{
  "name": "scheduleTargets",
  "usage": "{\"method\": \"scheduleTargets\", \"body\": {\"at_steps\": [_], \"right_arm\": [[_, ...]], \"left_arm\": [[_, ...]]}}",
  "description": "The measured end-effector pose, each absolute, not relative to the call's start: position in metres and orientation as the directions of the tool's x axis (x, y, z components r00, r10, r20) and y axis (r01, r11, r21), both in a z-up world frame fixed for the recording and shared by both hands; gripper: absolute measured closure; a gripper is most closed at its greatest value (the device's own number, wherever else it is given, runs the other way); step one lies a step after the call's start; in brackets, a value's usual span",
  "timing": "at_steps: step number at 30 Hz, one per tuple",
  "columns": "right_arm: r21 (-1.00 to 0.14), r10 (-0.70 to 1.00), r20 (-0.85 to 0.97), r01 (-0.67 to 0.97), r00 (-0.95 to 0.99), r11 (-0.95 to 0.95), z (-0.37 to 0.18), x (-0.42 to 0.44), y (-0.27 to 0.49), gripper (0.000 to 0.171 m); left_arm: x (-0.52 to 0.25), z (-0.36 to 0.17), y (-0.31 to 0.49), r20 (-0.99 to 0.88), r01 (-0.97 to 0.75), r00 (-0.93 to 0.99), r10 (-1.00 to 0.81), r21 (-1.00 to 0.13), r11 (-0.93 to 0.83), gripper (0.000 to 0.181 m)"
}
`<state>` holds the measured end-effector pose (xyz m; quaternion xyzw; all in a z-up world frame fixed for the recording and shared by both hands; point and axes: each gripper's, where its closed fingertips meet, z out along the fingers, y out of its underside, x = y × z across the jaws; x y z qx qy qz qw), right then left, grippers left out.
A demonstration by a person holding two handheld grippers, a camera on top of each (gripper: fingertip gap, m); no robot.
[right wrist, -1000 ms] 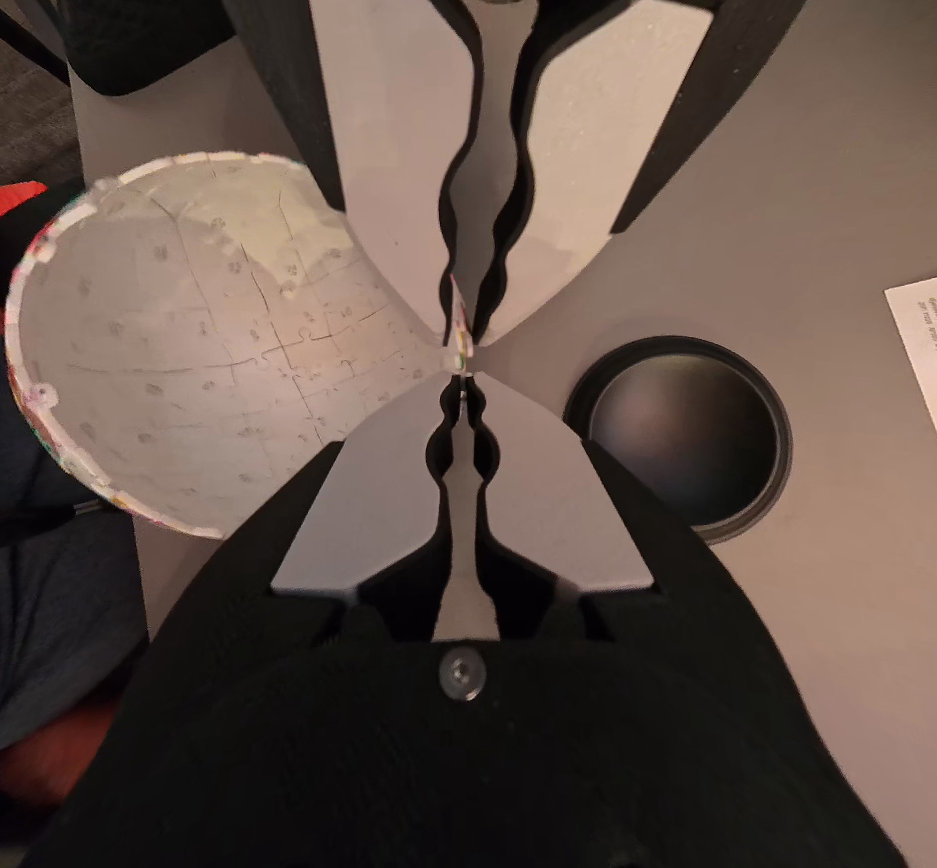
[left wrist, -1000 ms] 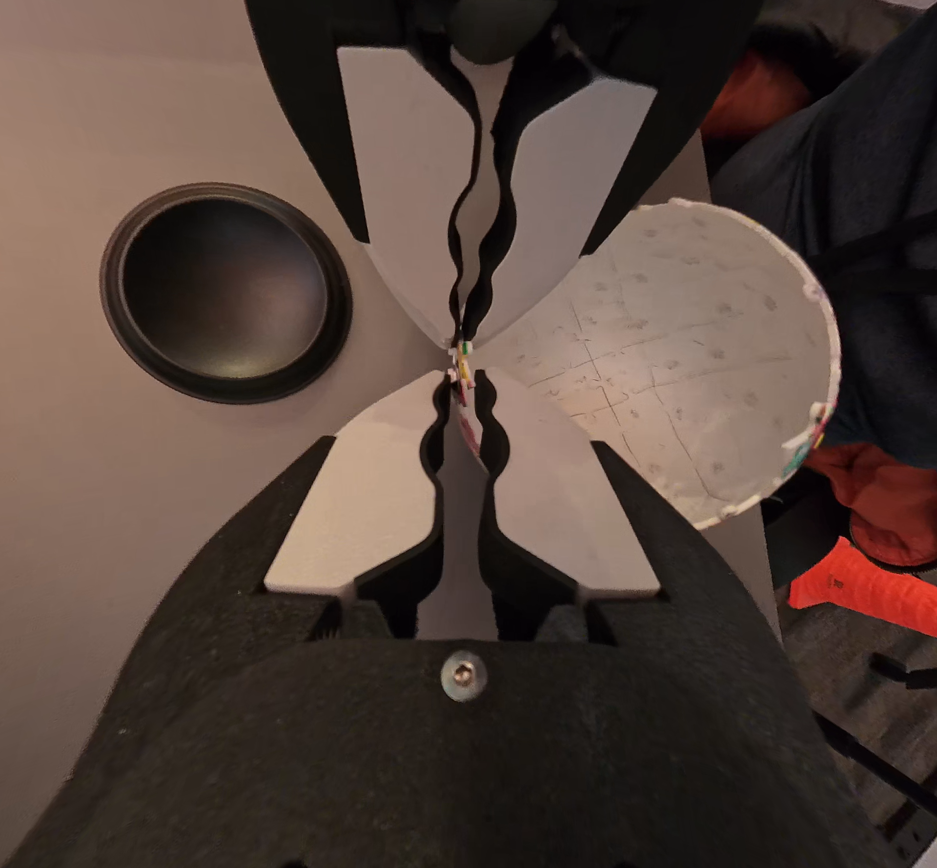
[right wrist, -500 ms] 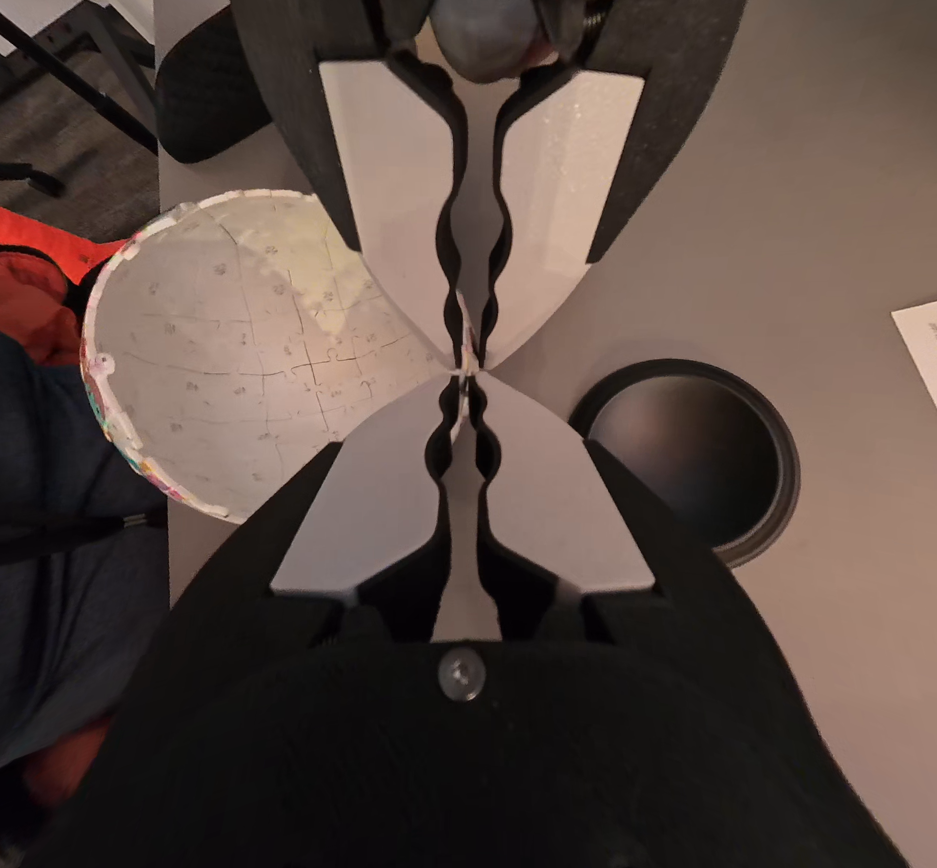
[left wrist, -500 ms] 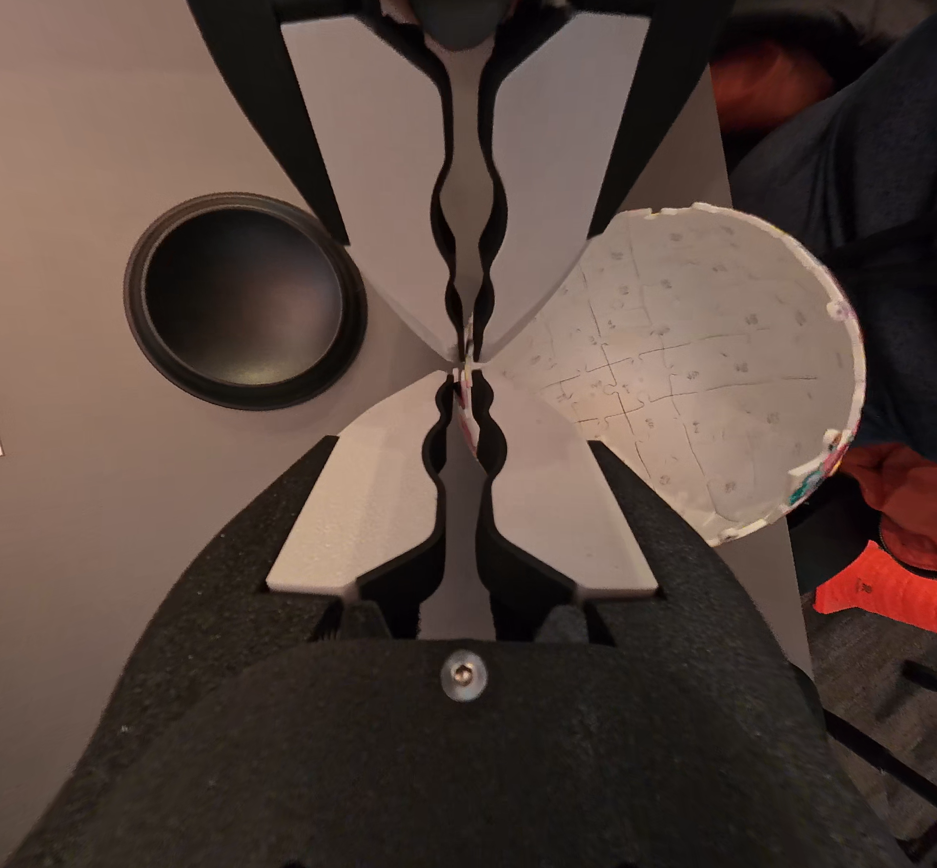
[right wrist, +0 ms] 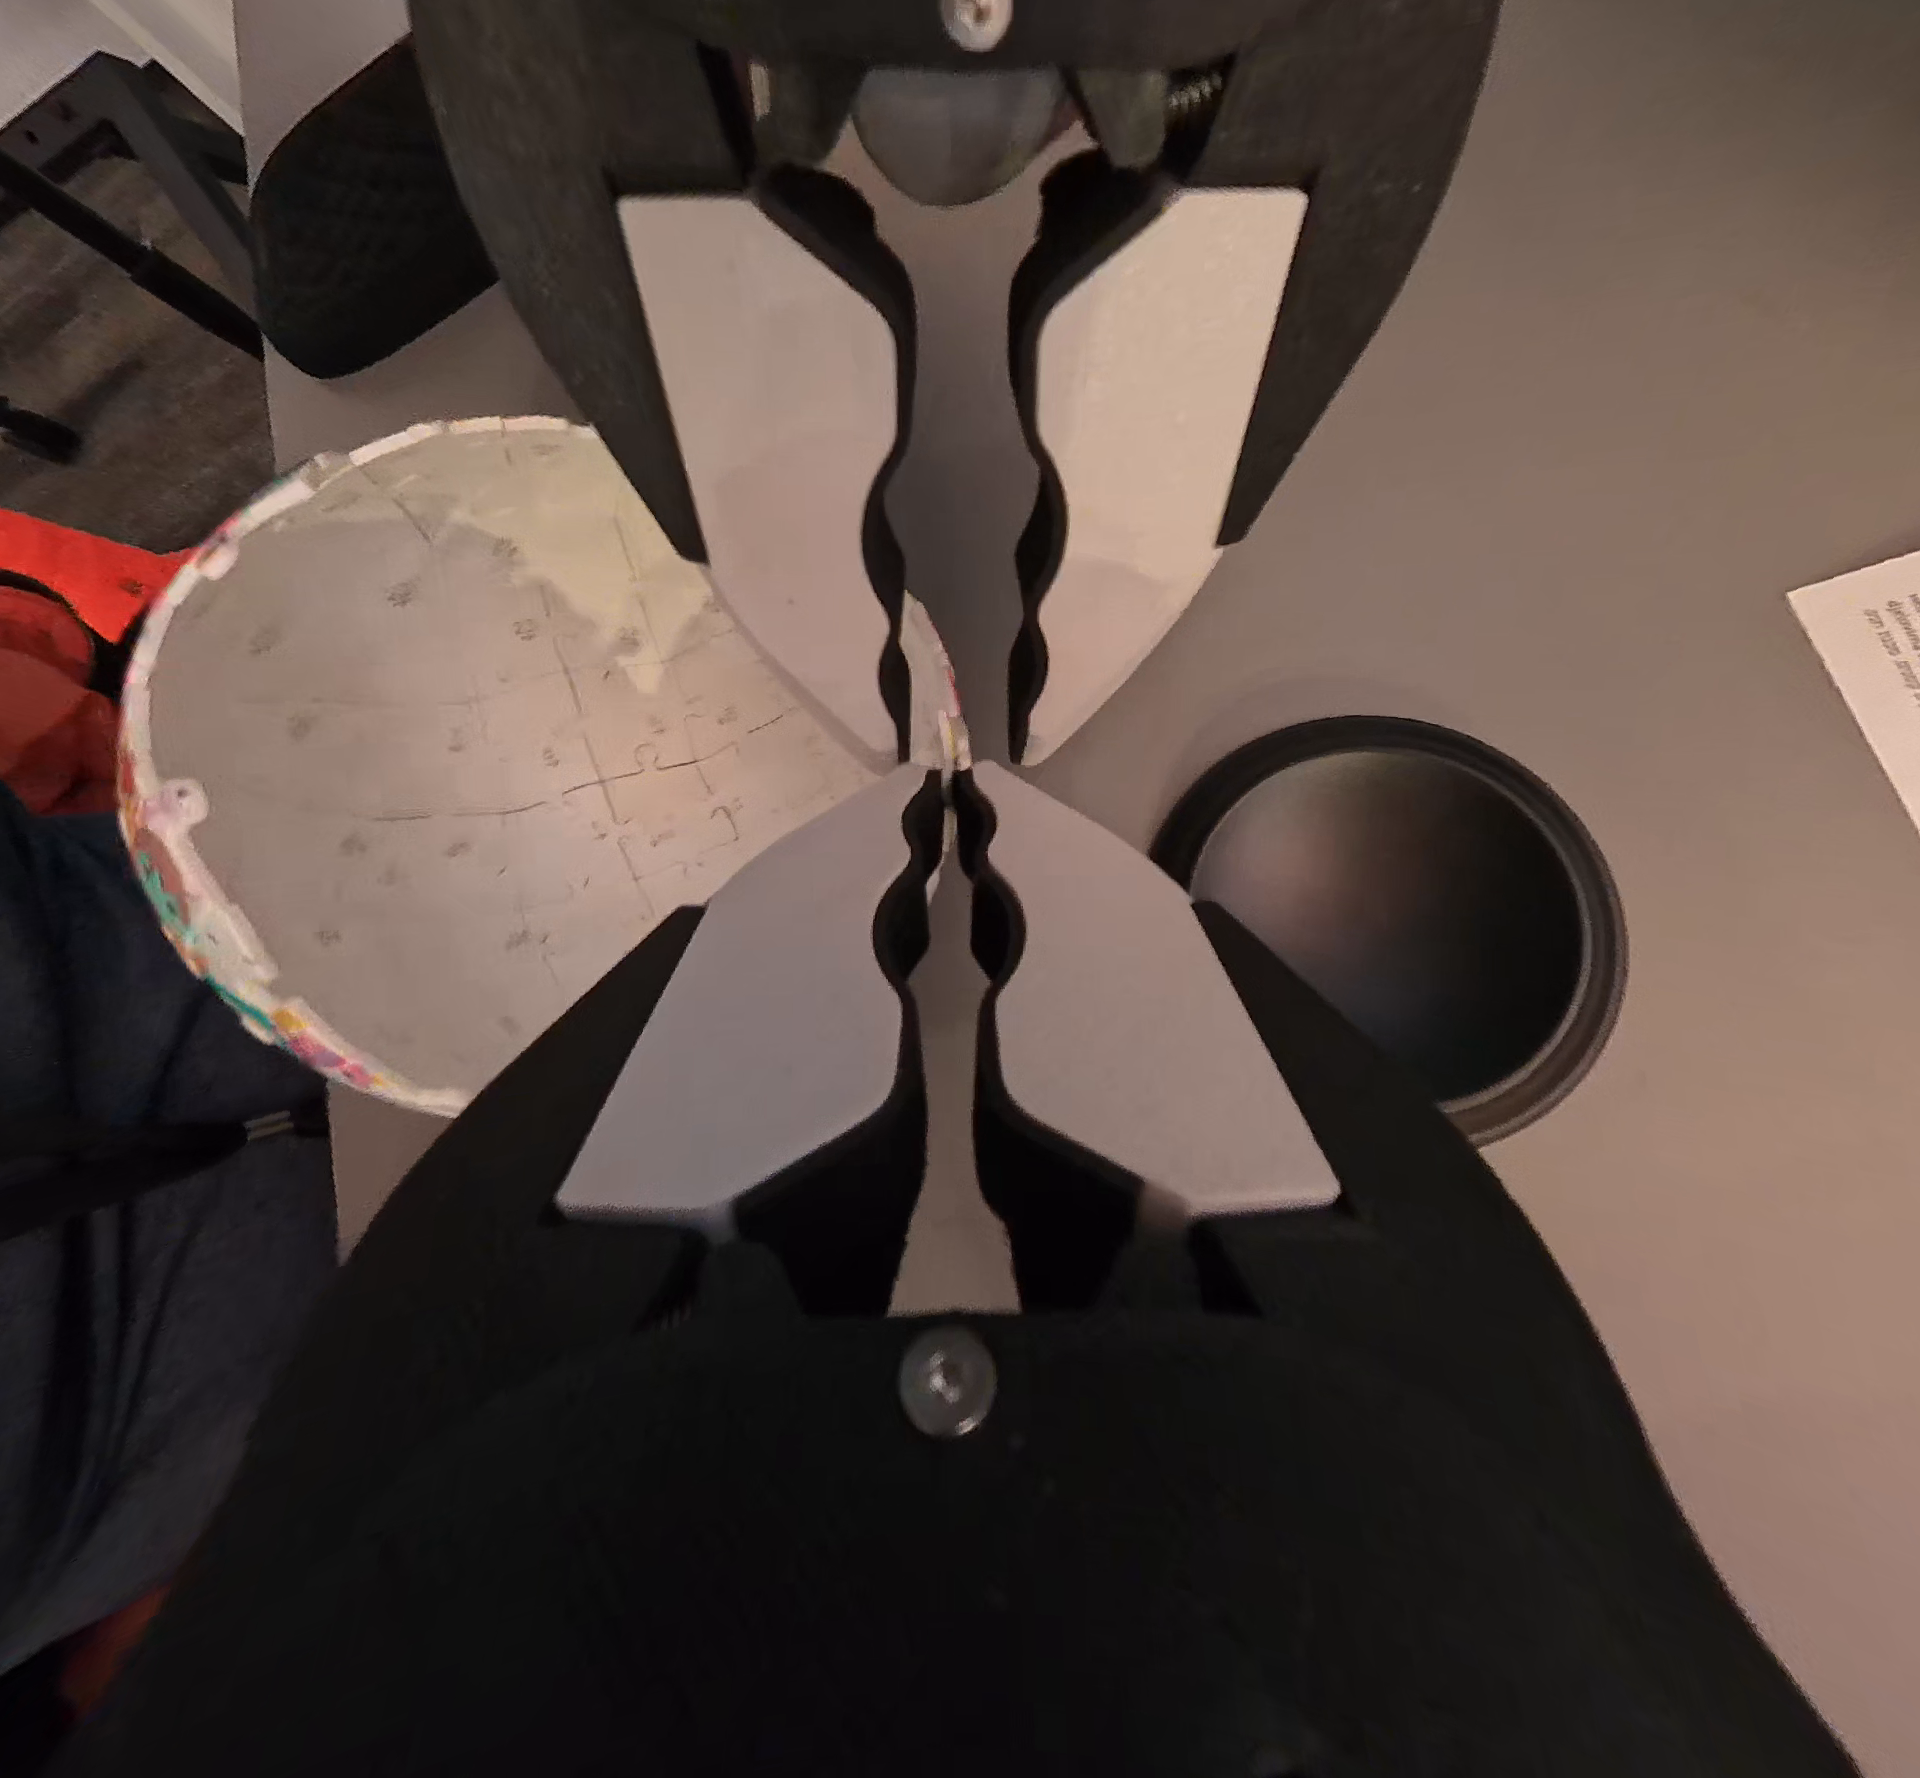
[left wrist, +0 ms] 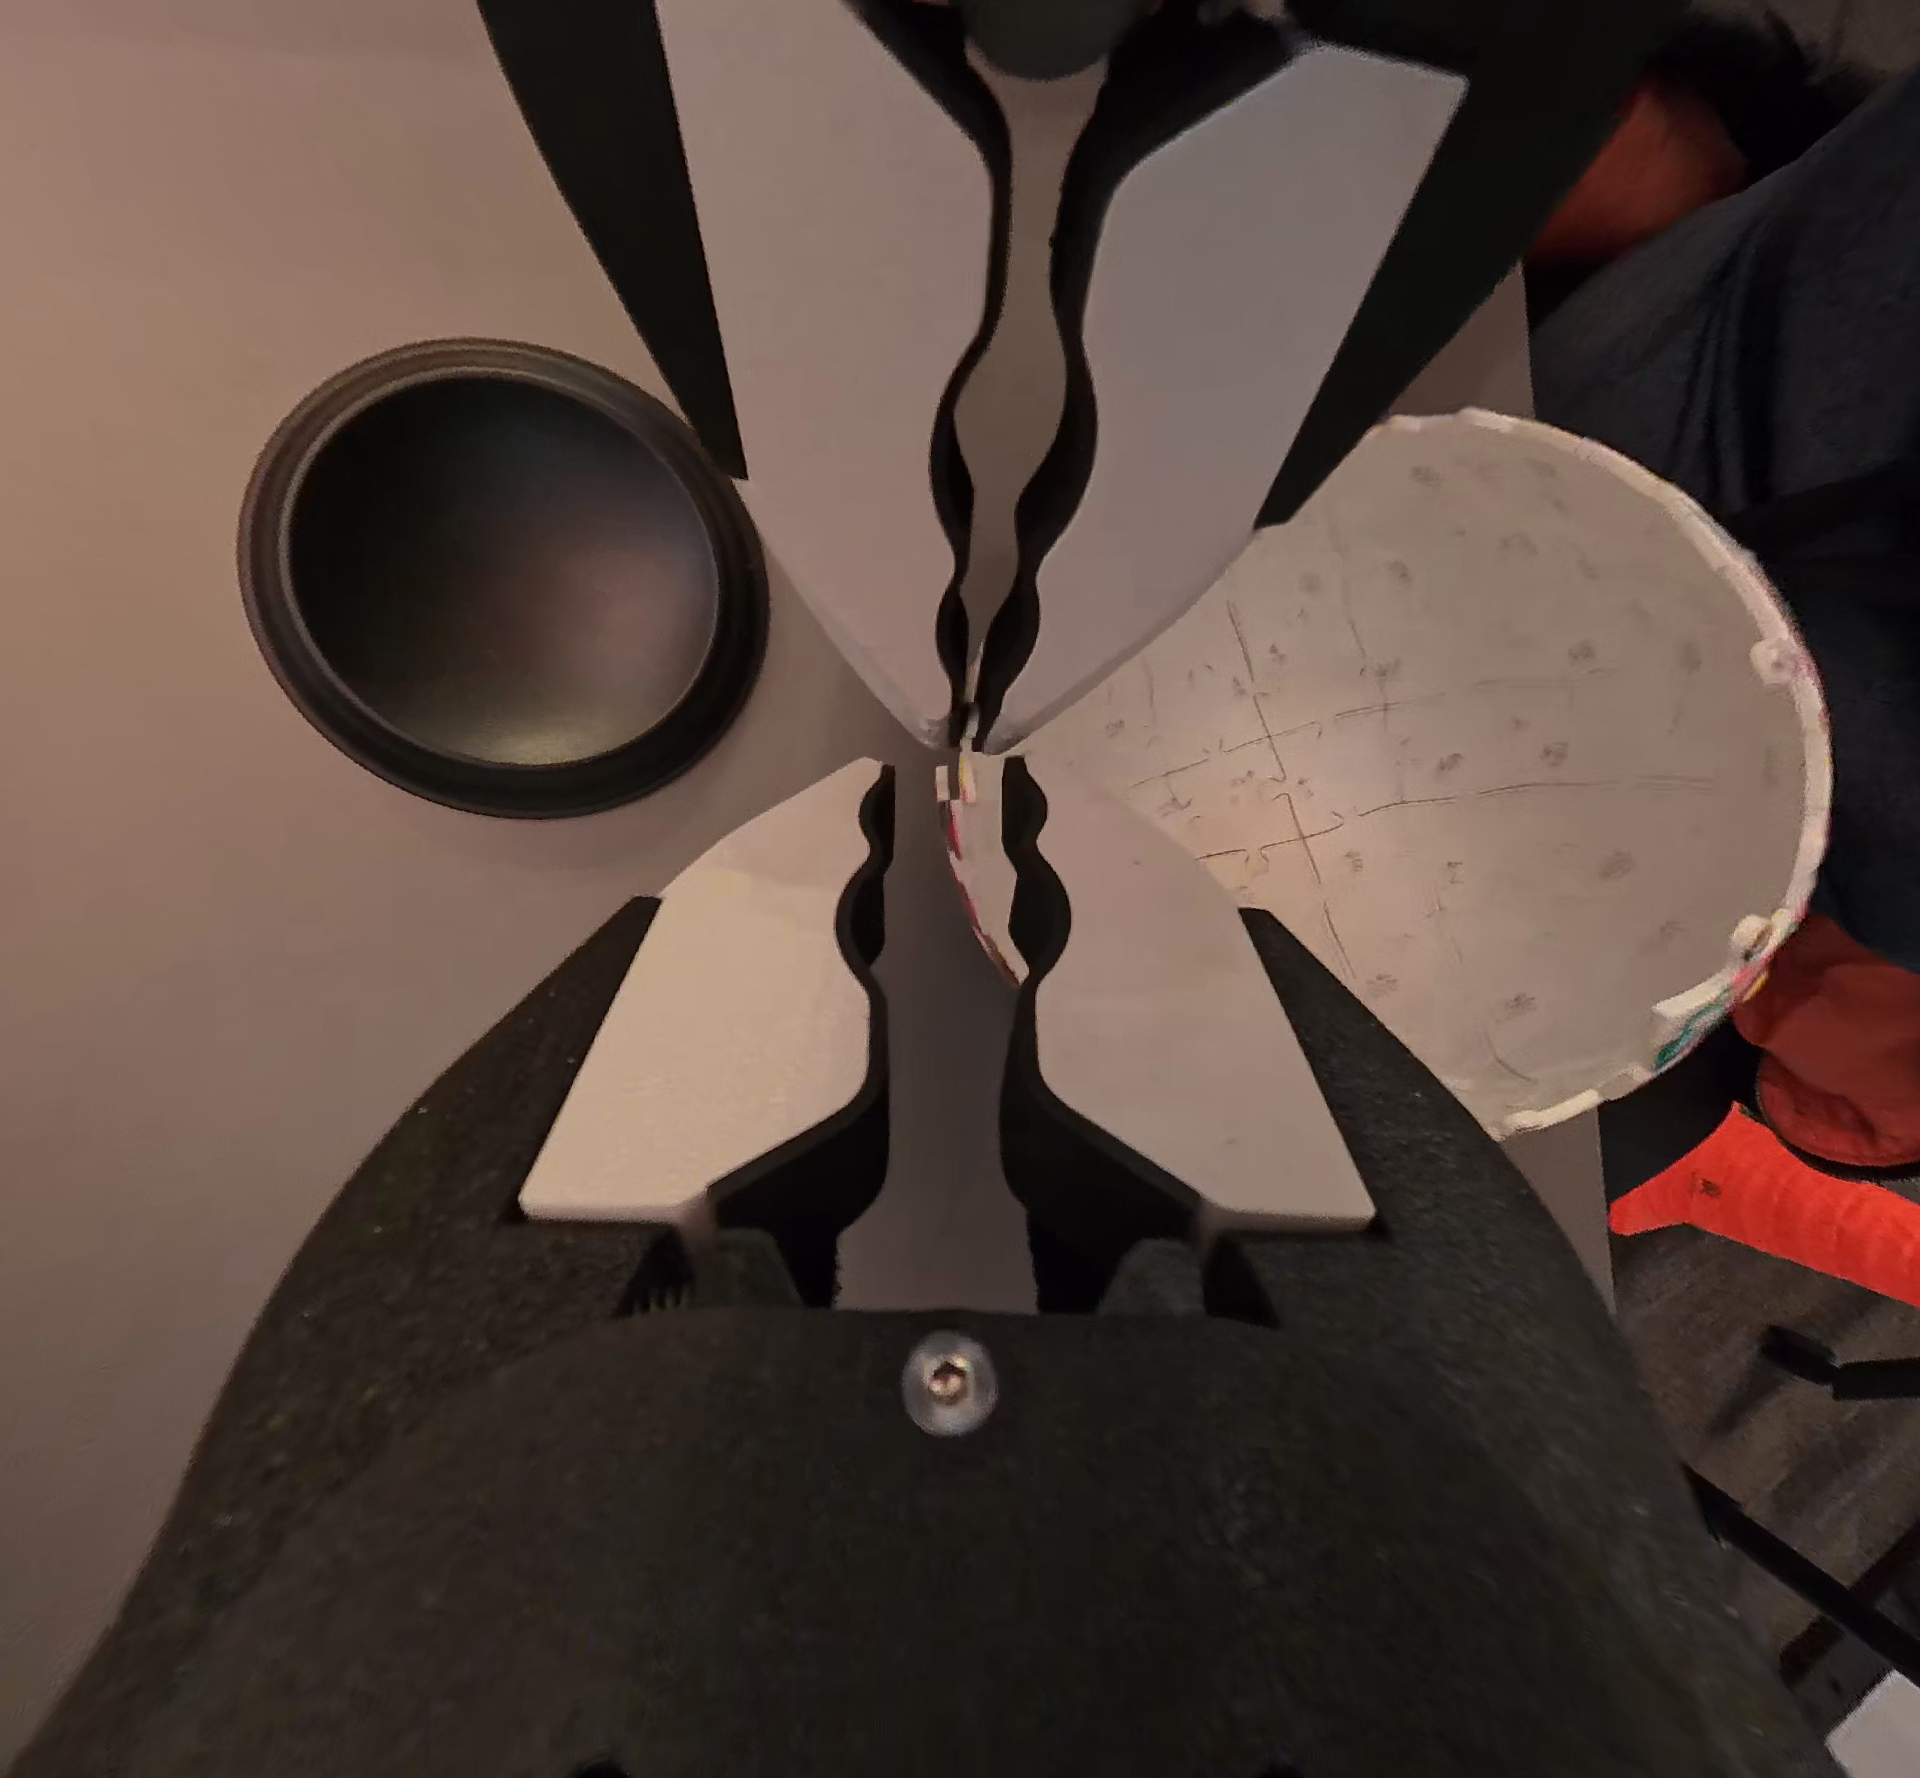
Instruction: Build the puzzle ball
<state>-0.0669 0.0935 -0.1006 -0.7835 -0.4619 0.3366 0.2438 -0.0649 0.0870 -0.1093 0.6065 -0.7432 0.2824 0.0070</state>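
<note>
White inside, coloured print outside: puzzle ball half-shell [left wrist: 1455, 793], jigsaw seams visible on the inner face. Sits at 3 o'clock in left wrist view, 9 o'clock in right wrist view, overhanging the edge of the grey table [left wrist: 156, 897].

Right gripper [right wrist: 943, 778] pinched down narrow on the shell rim, fingers touching it on both sides. Left gripper [left wrist: 948, 772] slack, with a small gap: rim sits inside the gap, close against the 3 o'clock finger and clear of the 9 o'clock one. Grippers face each other tip to tip on the same stretch of rim.

Black round dish [left wrist: 499, 575] flat on table, 10 o'clock in left view, 4 o'clock in right. White printed sheet [right wrist: 1870, 658] at 3 o'clock edge of right view. Dark trouser leg [left wrist: 1766, 326] and orange fabric [left wrist: 1766, 1198] beyond table edge, behind the shell.
</note>
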Motion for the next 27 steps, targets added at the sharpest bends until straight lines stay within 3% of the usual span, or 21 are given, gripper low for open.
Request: {"method": "scheduleTargets", "body": {"at_steps": [5, 27], "right_arm": [[-0.711, 0.893, -0.260, 0.553, 0.367, -0.434, -0.1022, -0.0647, 0.0971, 0.168], [-0.726, 0.889, -0.249, 0.534, 0.385, -0.434, -0.1105, -0.0615, 0.0982, 0.168]], "left_arm": [[-0.0641, -0.1137, 0.0865, 0.354, -0.911, -0.264, -0.897, -0.396, 0.112, 0.174], [-0.0618, -0.1199, 0.0894, 0.300, -0.907, -0.270, -0.915, -0.397, 0.138, 0.177]]}}
